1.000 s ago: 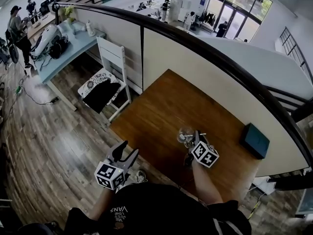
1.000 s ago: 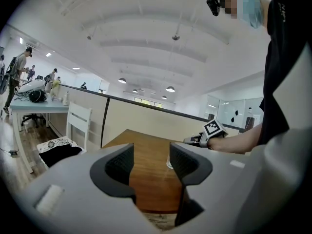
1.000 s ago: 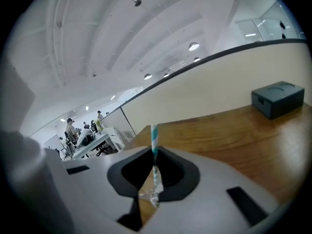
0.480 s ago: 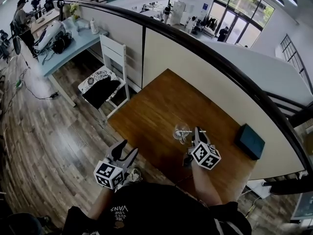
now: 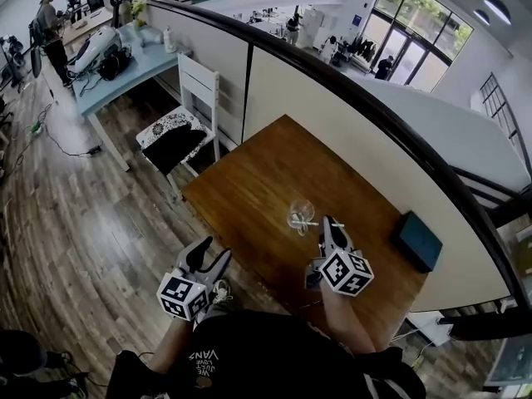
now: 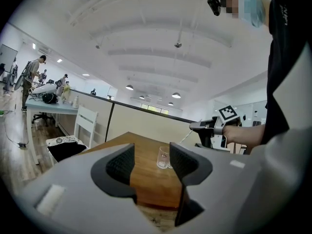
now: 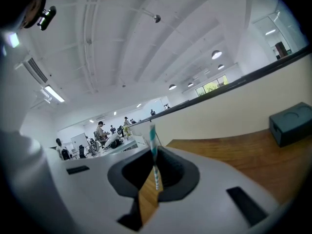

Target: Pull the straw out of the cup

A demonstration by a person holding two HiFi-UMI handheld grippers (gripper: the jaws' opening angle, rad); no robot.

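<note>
Right claw [image 5: 327, 223] pinches the straw [image 7: 154, 156] by the cup [image 5: 300, 211], left claw [image 5: 213, 253] gapes, dark box [image 5: 415, 241] beyond.

The left tongs [image 5: 213, 253] sit low at the person's left side and point forward, nearly level. Their jaws stand apart with nothing between the pads. The right tongs [image 5: 327, 224] reach out ahead of the bare right forearm [image 5: 342, 318], also close to level. Their jaws are pinched together on a thin striped straw [image 7: 155, 165] caught between the pads.
</note>
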